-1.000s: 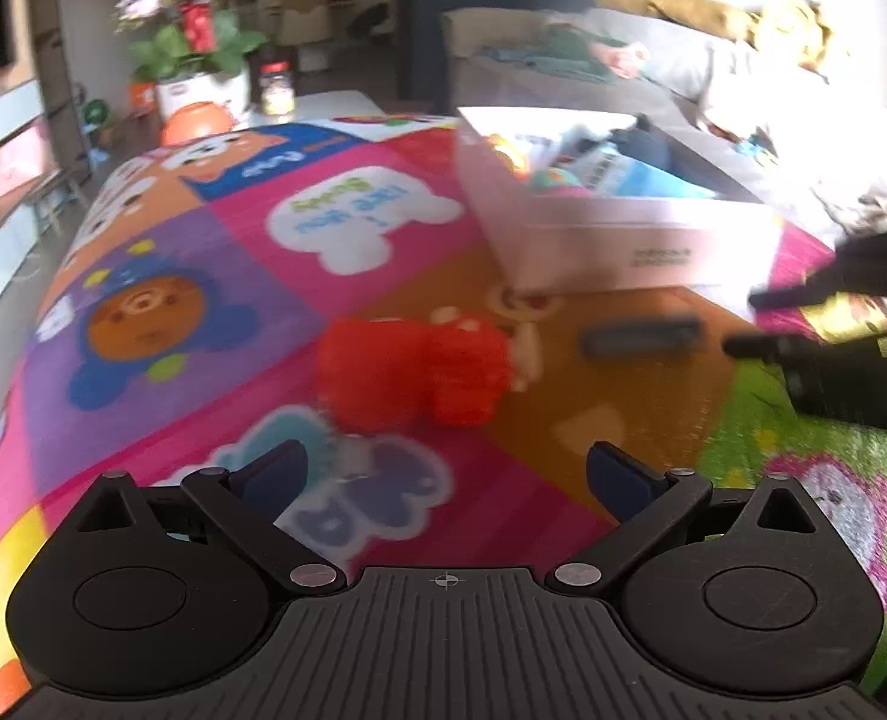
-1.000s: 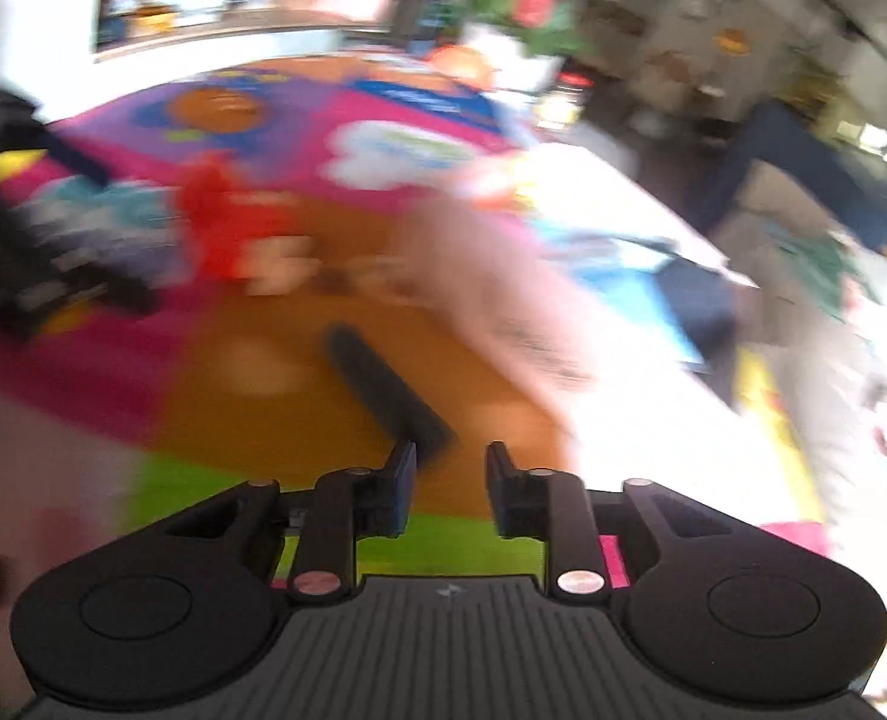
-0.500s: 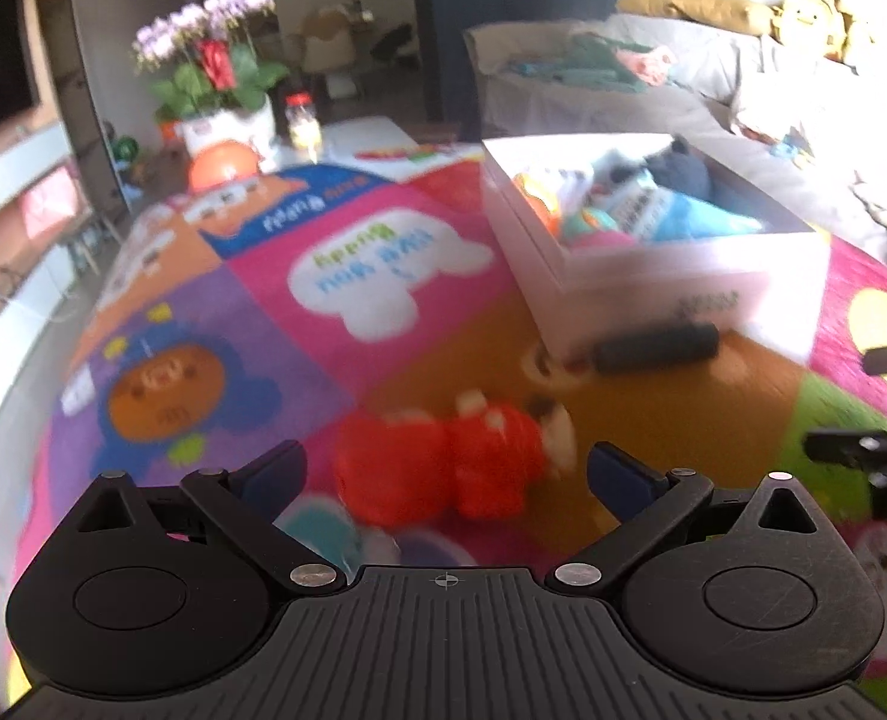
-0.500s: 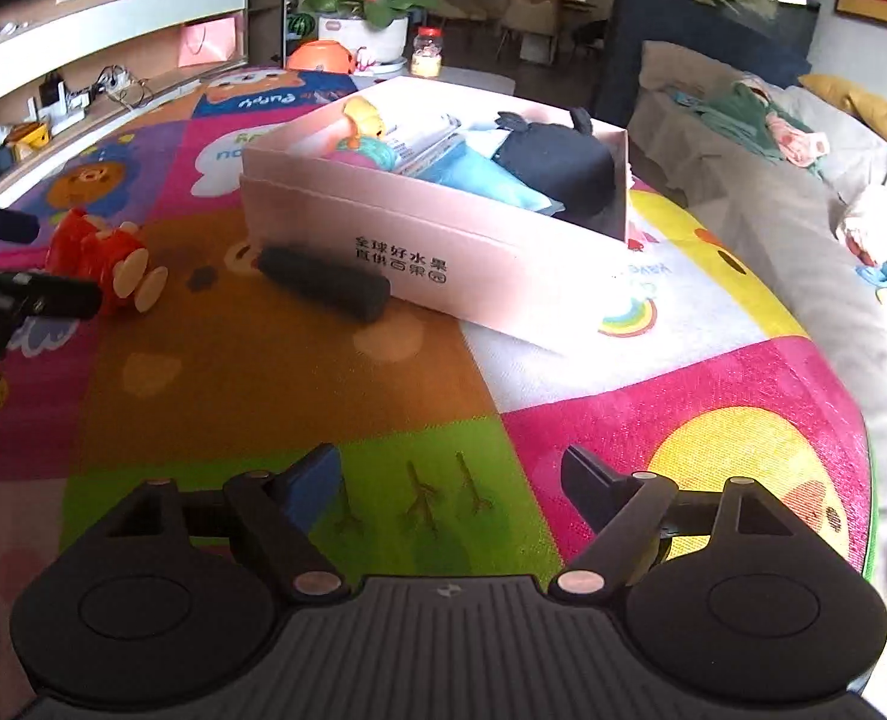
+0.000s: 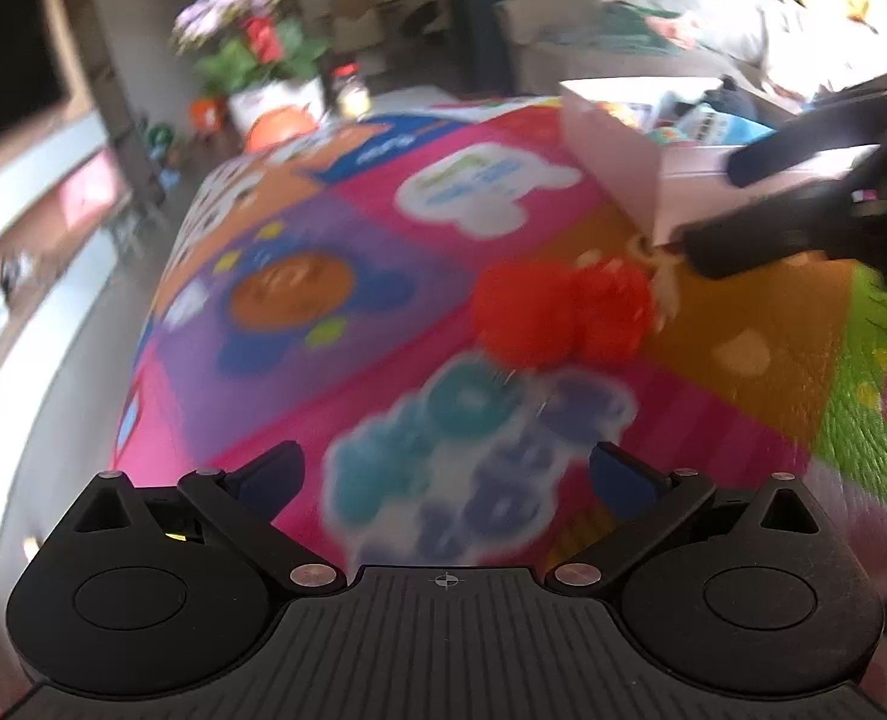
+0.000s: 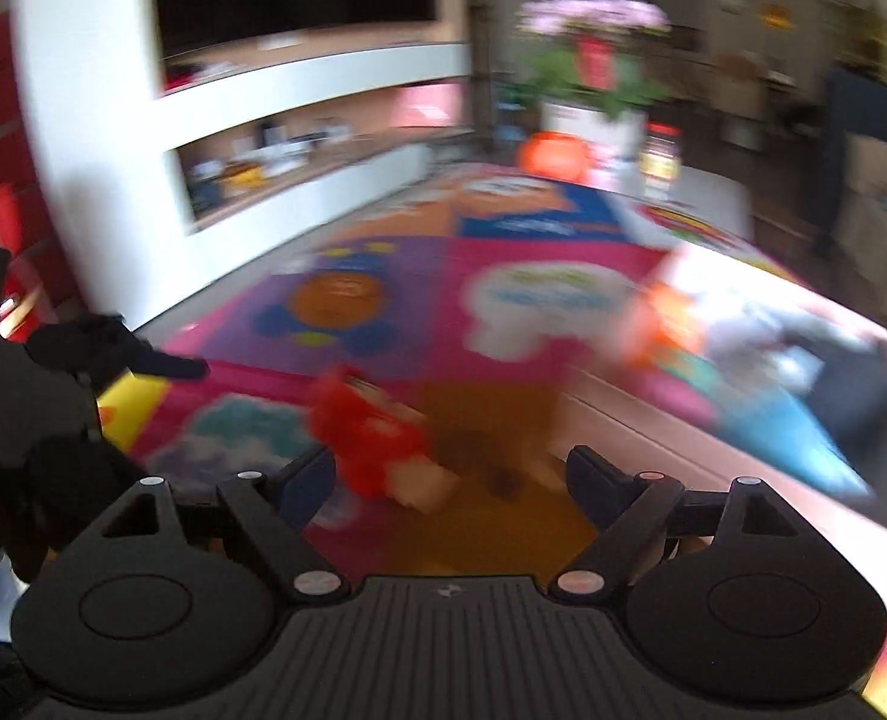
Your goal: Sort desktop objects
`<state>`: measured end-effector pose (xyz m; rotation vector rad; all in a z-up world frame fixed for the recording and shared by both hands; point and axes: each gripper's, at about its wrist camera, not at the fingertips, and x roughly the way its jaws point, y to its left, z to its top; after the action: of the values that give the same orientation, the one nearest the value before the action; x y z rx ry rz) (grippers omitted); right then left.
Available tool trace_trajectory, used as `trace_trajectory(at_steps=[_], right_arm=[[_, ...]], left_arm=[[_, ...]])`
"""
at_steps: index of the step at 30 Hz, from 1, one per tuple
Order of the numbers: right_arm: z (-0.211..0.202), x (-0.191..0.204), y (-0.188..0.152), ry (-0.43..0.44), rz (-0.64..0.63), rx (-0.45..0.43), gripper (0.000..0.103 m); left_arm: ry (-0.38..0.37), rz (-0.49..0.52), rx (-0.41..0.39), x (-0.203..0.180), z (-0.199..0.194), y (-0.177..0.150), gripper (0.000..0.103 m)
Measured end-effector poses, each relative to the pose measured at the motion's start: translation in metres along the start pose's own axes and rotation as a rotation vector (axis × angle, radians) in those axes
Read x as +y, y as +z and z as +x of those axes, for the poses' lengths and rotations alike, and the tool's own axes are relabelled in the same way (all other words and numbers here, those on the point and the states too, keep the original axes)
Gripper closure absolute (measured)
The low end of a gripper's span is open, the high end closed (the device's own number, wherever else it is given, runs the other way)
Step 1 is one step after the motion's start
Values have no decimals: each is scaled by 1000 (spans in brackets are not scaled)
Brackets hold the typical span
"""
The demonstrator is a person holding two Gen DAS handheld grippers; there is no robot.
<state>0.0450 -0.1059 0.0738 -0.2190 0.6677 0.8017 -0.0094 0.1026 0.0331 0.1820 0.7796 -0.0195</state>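
Observation:
A red plush toy (image 5: 563,315) lies on the colourful mat, short of the pink box (image 5: 653,171) that holds several items. My left gripper (image 5: 446,471) is open and empty, well back from the toy. My right gripper (image 6: 449,474) is open and empty, low over the mat, with the red toy (image 6: 377,441) just ahead by its left finger. The right gripper also shows in the left wrist view (image 5: 761,216), above and right of the toy. The box (image 6: 743,360) is at the right in the right wrist view. Both views are blurred.
A flower pot (image 5: 263,78) and an orange ball (image 5: 278,123) stand at the mat's far end. A sofa (image 5: 713,30) lies behind the box. A white shelf unit (image 6: 263,120) runs along the left. The left gripper (image 6: 83,372) shows at the left edge.
My right gripper has swung left from the front of the box to the red toy. The black cylinder by the box is out of sight. The left gripper has drawn back and turned slightly.

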Motion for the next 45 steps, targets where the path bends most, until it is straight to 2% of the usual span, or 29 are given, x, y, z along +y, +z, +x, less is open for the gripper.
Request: trace_trajectory(at_steps=[3,7,9,10,11,14,17,20,25,26,28,30,33,36,39,43,45], right_arm=[[36,16,18,66,-52,35,18],[94,19,26,77,-54,128,19],[108,18,22,91,-27,169,43],[108,19,20,91,-16,180,47],[103,20,17,78,-7,171,55],[69,16,3,73,10,125,55],[28,3,-16,29,58,91,55],[-14,-21,-37,-80,132,75,55],[-59,-63,-68,-339,247,32,55],[-61,-72,-74,-372,285,27,54],[-64,-86,-87,-426,355,6,46],[-69,-92,-101,-485,401,-42,31],[-78,-95,-120,-558,465,-113,24],[-85,-100,-135,-564,542,-150,17],[-87,-100,-144,-582,559,-168,13],[-82,-105,-145,-572,572,-149,11],[-79,-105,-144,-567,567,-143,7]], left_arm=[[-18,-81,-1,17,-10,-9,0],[-58,-125,-9,20,-16,-12,0],[-76,-115,-17,17,-18,-12,0],[-86,-111,-20,15,-19,-12,0],[-99,-108,-22,13,-19,-11,0],[-132,-88,-24,2,-12,-4,0],[-180,-53,-25,-15,-5,3,0],[-234,-19,-12,-37,7,14,0],[-301,23,-28,-81,32,45,0],[-312,22,-30,-90,37,52,0],[-326,10,-41,-109,45,68,0],[-332,-17,-62,-124,51,79,0],[-289,-84,-56,-141,70,91,0],[-243,-116,-22,-152,92,97,0],[-202,-126,-7,-157,102,99,0],[-179,-98,-14,-161,103,102,0],[-165,-84,-14,-162,104,101,4]])
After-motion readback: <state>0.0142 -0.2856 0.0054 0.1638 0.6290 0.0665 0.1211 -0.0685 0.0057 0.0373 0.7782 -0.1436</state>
